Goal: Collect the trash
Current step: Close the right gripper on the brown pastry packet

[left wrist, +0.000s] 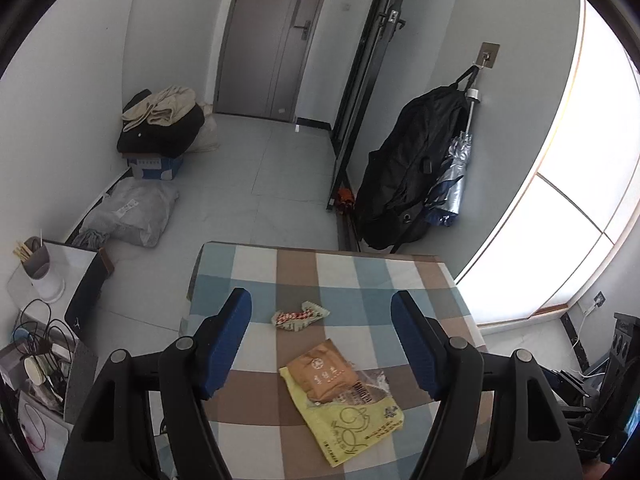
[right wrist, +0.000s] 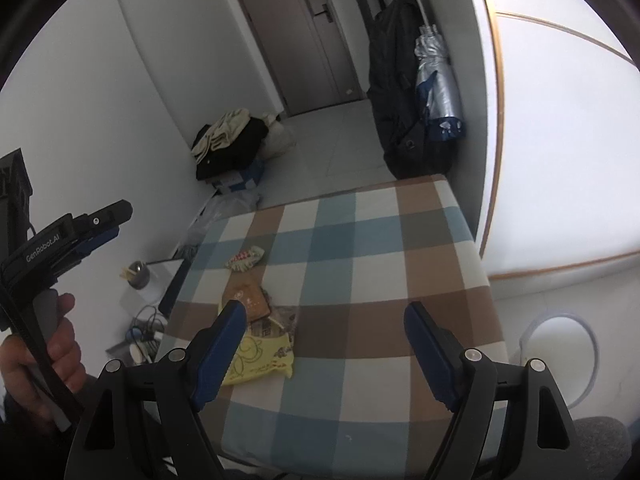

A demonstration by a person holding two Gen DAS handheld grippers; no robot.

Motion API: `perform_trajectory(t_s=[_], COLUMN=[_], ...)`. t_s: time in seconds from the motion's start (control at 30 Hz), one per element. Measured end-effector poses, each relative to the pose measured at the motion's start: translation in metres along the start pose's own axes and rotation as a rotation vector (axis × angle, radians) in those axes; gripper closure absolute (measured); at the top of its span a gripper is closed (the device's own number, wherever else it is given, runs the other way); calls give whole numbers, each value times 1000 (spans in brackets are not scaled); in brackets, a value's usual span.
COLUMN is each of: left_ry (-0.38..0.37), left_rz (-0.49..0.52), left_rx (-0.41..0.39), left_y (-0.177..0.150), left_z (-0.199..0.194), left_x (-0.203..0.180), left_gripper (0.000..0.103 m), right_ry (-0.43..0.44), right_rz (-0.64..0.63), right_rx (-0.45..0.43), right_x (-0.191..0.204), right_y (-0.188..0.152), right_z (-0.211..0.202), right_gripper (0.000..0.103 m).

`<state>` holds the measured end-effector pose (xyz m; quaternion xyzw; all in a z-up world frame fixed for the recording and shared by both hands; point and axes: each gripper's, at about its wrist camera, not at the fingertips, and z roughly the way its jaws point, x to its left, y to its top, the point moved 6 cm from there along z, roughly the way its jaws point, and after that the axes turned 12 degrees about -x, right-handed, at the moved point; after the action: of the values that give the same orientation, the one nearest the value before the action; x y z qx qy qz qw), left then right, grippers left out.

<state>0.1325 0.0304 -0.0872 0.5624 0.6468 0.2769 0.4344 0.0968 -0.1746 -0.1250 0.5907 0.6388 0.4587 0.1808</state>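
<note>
Item one, the trash: we count three wrappers on the checked tablecloth (left wrist: 360,280). A yellow packet (left wrist: 352,424) lies lowest in the left wrist view, its long axis slanting from upper left to lower right. A brown packet (left wrist: 322,372) rests partly on its upper end, with some crinkled clear film beside it. A small red-and-white wrapper (left wrist: 300,316) sits apart, farther across the table, its length running roughly side to side.

Item two, the left gripper (left wrist: 322,342): we hold it above the table with jaws wide and nothing between the pads. The brown packet shows straight ahead between its fingers, the small wrapper just beyond.

Item three, the right gripper (right wrist: 324,344): jaws wide too, empty. From it the pile lies ahead and to the left, the yellow packet (right wrist: 260,360) just past its left finger.

Item four, our judgement: the left gripper looks the better lined up with the pile. The packets lie flat, so we expect any pick to need a steep, low approach at an edge.

No bin is identifiable in either view.
</note>
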Motion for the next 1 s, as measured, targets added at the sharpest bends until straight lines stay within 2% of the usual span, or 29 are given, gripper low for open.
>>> perform_trajectory(t_s=[0.2, 0.37, 0.43, 0.5, 0.67, 0.9, 1.0], left_ry=[25, 0, 1, 7, 38, 69, 106], left_rz=[-78, -123, -131, -145, -196, -320, -330], left_rx=[8, 23, 28, 23, 18, 28, 30], left_y=[0, 3, 2, 3, 4, 6, 6], left_z=[6, 9, 9, 7, 3, 2, 3], left_x=[33, 42, 45, 51, 69, 100, 104], left_gripper=[34, 34, 27, 24, 23, 23, 23], right_ry=[21, 24, 18, 14, 39, 88, 96], right_rz=[-86, -114, -118, -128, -160, -210, -262], right_rx=[104, 207, 246, 254, 233, 283, 311], right_x=[32, 50, 53, 58, 75, 99, 109], right_y=[-26, -50, -57, -60, -51, -50, -55], right_z=[34, 65, 75, 83, 95, 131, 147], right_gripper=[19, 19, 19, 19, 19, 19, 20])
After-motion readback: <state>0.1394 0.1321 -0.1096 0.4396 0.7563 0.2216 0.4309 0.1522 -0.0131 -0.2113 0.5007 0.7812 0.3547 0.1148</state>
